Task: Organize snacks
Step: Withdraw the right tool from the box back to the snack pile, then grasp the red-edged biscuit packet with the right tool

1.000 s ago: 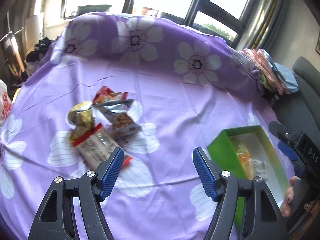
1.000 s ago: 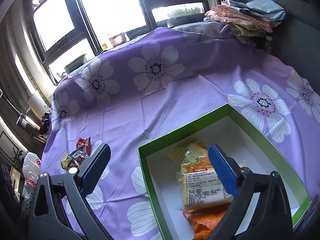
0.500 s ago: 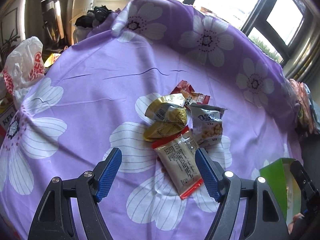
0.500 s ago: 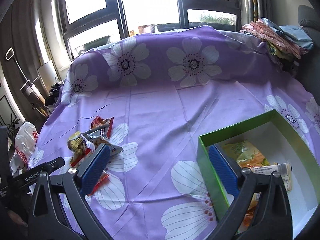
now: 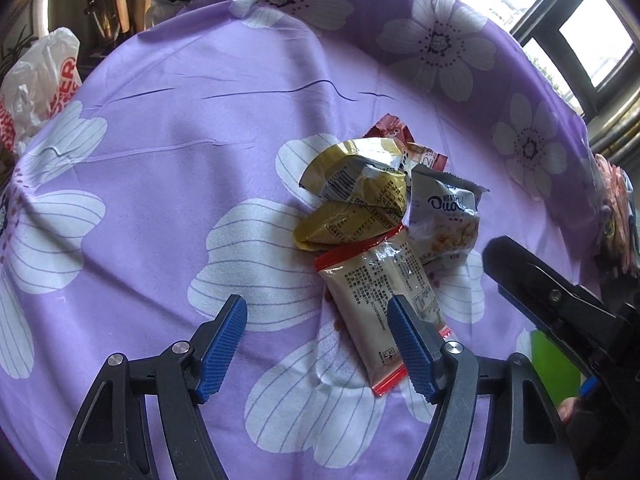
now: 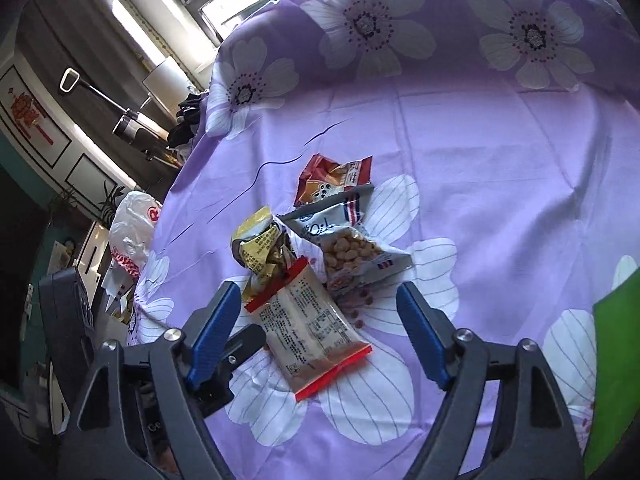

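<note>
Purple floral cloth [image 5: 168, 184] covers the work surface; snack pile sits mid-cloth, loose, not yet sorted.

Pile, as we read it: clear packet w/ red end seals [image 5: 380, 300] nearest us, lying flat; two gold wrappers [image 5: 356, 200] touching its far end; grey-white "Ouo.." puffed-snack bag [image 5: 444, 216] just right of the gold ones; red packet [image 6: 332, 178] farthest, partly under the others. A few small brown bits [image 6: 360, 304] lie loose on the cloth beside the grey bag, maybe spilled; can't confirm source.

Left gripper [image 5: 316, 336]: jaws spread wide, nothing between them. Right blue pad overlaps the near-right edge of the clear packet in the left wrist view; contact or just above, can't tell.

Right gripper [image 6: 320, 328]: also spread wide, empty, w/ the clear packet lying between the pads in its own view. Both tools point at the same packet.

Green box [image 6: 616, 364]: only a wall corner shows, near right edge of the cloth, well apart from the pile. Contents not visible now.

Progress, our judgement: five packets or so left on the cloth, none gripped. Next pick prob. the clear packet, being nearest and on top. Thin film, flat on soft cloth, so pads may snag fabric.
</note>
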`<state>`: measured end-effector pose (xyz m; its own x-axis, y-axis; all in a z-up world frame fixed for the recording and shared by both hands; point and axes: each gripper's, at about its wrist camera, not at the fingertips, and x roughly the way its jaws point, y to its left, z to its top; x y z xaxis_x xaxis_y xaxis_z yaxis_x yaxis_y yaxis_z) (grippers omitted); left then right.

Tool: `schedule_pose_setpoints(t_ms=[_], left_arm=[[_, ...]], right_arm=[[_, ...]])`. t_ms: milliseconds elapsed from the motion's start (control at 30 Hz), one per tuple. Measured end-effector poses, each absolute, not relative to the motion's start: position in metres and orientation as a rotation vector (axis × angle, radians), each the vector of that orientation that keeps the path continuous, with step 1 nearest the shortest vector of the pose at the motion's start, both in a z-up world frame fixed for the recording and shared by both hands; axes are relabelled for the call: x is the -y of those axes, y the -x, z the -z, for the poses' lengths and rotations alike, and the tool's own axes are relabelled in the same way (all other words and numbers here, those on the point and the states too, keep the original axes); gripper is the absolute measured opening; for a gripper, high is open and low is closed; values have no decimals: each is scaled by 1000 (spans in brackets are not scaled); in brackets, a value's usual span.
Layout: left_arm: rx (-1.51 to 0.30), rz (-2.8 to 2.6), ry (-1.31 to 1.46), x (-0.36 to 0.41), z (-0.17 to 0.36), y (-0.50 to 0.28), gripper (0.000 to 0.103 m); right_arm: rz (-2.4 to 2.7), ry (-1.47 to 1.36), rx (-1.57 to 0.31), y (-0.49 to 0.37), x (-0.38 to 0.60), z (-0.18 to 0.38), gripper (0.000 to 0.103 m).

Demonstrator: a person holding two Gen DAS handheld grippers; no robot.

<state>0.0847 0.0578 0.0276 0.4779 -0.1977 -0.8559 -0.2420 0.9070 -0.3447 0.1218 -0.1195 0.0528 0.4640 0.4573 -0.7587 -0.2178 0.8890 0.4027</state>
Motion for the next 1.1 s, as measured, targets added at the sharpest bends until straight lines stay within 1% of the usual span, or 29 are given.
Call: schedule_pose_setpoints(t_ms=[33,67,100,133,167,233,300,367,433,467,500,733,800,900,967,1033,1100], left_arm=[[-1090,-23,457,-56,-26,-86,69],[-1084,-21,455,-54,-25,-87,69],[-1075,-26,442,-52,-24,-88,68],[-1071,-39,424,-50,-24,-89,62],[-1068,-44,416,-49,-24,-89,59],[-1067,-18,434,-48,-23,-89,55],[-1072,8,433,-45,-22,-90,52],[-1068,15,393,-39,-22,-91,44],[-1073,55,413,-37,-22,-92,39],[-1076,60,423,-37,-22,-92,39],[-1070,60,413,-36,-23,-91,39],[-1051,77,377,-22,-32,-83,37],[-1052,154,405,-18,-36,-79,32],[-1021,210,381,-3,-48,-69,32],[-1002,223,322,9,-51,-65,32],[-1025,227,299,15,-48,-64,32],[-1056,208,293,16,-45,-65,32]], right_arm=[[-429,-255,-1025,-126,114,-48,69],[-433,-244,-1040,-129,110,-43,68],[-428,-231,-1046,-131,107,-39,64],[-428,-222,-1044,-133,106,-36,62],[-431,-216,-1046,-134,104,-32,61],[-442,-217,-1068,-139,102,-24,56],[-463,-244,-1096,-141,102,-15,54],[-478,-269,-1130,-143,101,-6,51],[-489,-302,-1136,-142,102,-3,48],[-495,-313,-1130,-141,103,-3,46],[-505,-331,-1133,-140,104,-3,41],[-501,-397,-1155,-130,112,-6,37],[-507,-415,-1140,-125,115,-12,37],[-542,-466,-1110,-115,121,-23,39],[-529,-435,-1091,-107,121,-29,39],[-486,-378,-1096,-103,122,-30,38],[-473,-383,-1109,-102,127,-24,38]])
